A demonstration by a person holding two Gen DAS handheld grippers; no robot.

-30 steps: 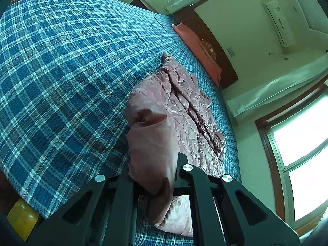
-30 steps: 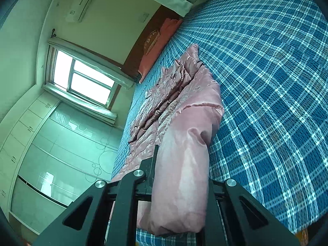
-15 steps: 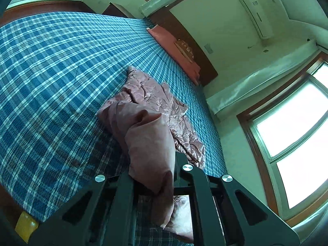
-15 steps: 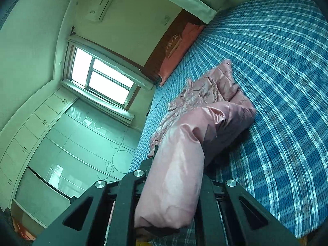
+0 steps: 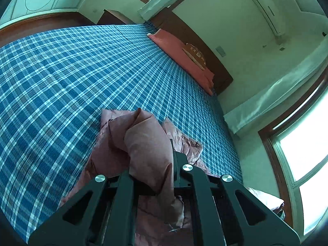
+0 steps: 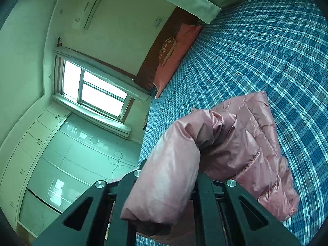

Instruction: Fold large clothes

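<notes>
Pink padded jacket: bunched on the plaid bed, one end pinched by left gripper, other by right gripper. Fold half-made; laying flat remains.

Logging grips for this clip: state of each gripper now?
Left gripper: shut on the pink jacket.
Right gripper: shut on the same jacket.

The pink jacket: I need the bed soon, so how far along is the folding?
Partway, by the look of it. Done: one end of the pink padded jacket is doubled back over the rest. In hand: the left gripper and right gripper are each shut on a bunch of it, lifted above the blue plaid bedspread. Left: laying it flat, squaring the layers and letting go.
</notes>
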